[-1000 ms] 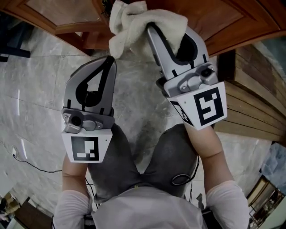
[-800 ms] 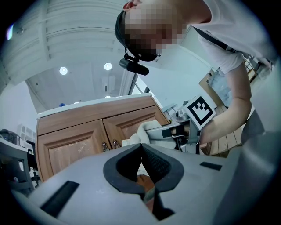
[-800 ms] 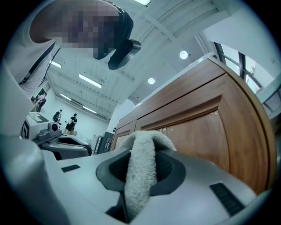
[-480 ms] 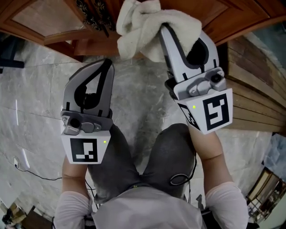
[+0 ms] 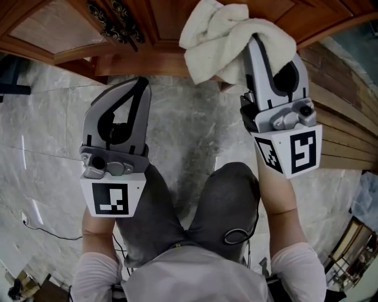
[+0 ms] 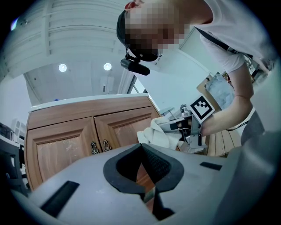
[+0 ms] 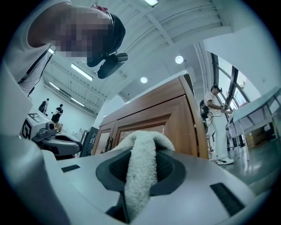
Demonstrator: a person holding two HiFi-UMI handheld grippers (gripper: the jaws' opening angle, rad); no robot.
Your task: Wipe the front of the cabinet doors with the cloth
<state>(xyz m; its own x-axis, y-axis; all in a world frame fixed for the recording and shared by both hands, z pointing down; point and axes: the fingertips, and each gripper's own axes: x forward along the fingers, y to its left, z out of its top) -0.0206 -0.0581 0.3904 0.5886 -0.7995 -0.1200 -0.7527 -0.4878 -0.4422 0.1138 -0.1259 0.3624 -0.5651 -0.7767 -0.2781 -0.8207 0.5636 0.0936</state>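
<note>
White cloth (image 5: 224, 35), soft, light and probably floppy, sat pinched at its bunched middle by the right gripper (image 5: 255, 42) at the wooden cabinet door (image 5: 171, 17), while the left gripper (image 5: 142, 82) was closed, empty.

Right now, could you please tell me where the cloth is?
In the head view the cloth is at the top right, clamped in the right gripper in front of the wooden cabinet door, right of the door handles.
</note>
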